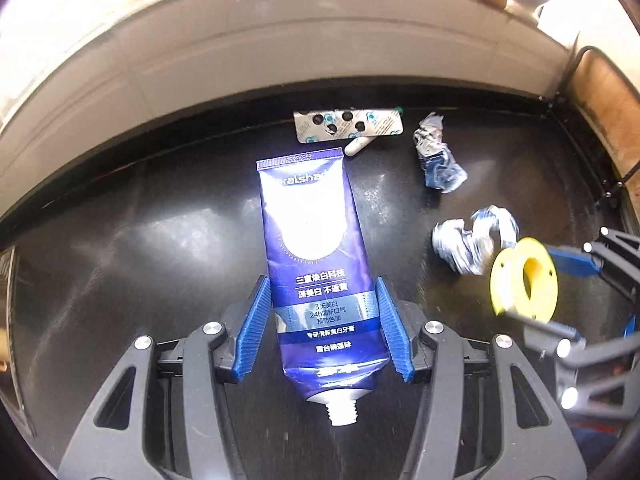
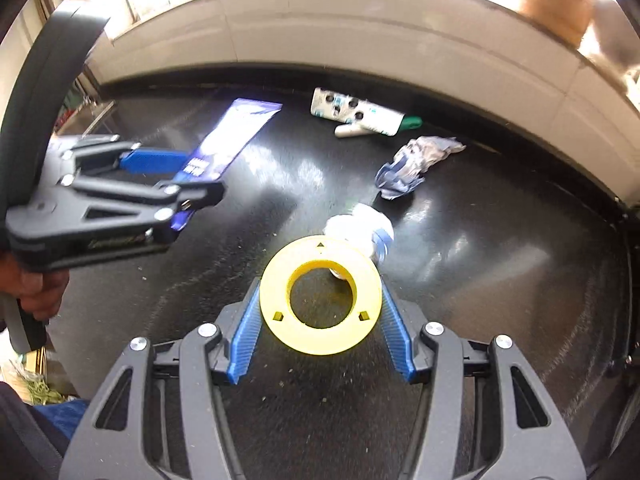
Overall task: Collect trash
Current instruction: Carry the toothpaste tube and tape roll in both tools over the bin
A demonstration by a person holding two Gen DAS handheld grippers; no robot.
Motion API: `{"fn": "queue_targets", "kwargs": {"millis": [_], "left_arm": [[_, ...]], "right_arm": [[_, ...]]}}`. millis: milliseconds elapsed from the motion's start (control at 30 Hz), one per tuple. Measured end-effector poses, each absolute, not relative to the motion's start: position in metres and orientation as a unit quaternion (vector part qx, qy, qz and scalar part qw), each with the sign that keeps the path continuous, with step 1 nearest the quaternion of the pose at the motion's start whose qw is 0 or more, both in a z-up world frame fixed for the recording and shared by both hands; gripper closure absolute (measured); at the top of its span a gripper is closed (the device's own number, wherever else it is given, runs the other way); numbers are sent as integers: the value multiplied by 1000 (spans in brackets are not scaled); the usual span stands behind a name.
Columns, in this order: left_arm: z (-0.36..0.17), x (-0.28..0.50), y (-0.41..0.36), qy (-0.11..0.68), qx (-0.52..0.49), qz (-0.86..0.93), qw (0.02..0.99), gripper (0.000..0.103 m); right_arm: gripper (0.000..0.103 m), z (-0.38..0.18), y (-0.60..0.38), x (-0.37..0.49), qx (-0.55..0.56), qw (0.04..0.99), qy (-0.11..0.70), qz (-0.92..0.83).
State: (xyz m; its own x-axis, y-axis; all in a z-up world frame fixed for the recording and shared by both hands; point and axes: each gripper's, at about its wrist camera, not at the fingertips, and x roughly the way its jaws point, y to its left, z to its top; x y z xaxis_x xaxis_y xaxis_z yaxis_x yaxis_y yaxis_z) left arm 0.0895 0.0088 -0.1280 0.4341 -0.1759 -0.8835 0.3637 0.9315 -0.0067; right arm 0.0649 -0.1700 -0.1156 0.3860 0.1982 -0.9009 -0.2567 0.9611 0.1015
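The left gripper [image 1: 323,320] has its two blue fingers pressed on both sides of the blue toothpaste tube [image 1: 316,264]. The tube's long way runs straight out from the gripper, with the open screw end near the camera and the flat end pointing at the back edge of the black bench [image 1: 120,264]. In the right wrist view the tube looks lifted off the bench.

The right gripper [image 2: 320,312] holds a yellow ring spool [image 2: 320,300] between its fingers, flat side up. It looks held off the bench too.

More trash lies on the bench. A crumpled wrapper [image 2: 360,232] sits just past the yellow spool, so the right gripper is the nearer one to it. A second crumpled wrapper [image 2: 412,168] lies farther back and to the right. A silver pill pack [image 1: 347,125] and a small white tube [image 1: 358,146] lie close to the back edge, touching each other.

The bench is shiny and dark, with little crumbs on it. A pale wall [image 1: 240,52] runs behind its back edge. No trash bin shows in either view, so both grippers probably need to carry their things away first.
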Motion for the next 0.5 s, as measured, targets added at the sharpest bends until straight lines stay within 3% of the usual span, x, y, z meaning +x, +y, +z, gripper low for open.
{"fn": "queue_targets", "kwargs": {"millis": [500], "left_arm": [[-104,22,24,487,74,-120,862,51]], "right_arm": [[48,-63,-175,16,-9,858,496,134]]}}
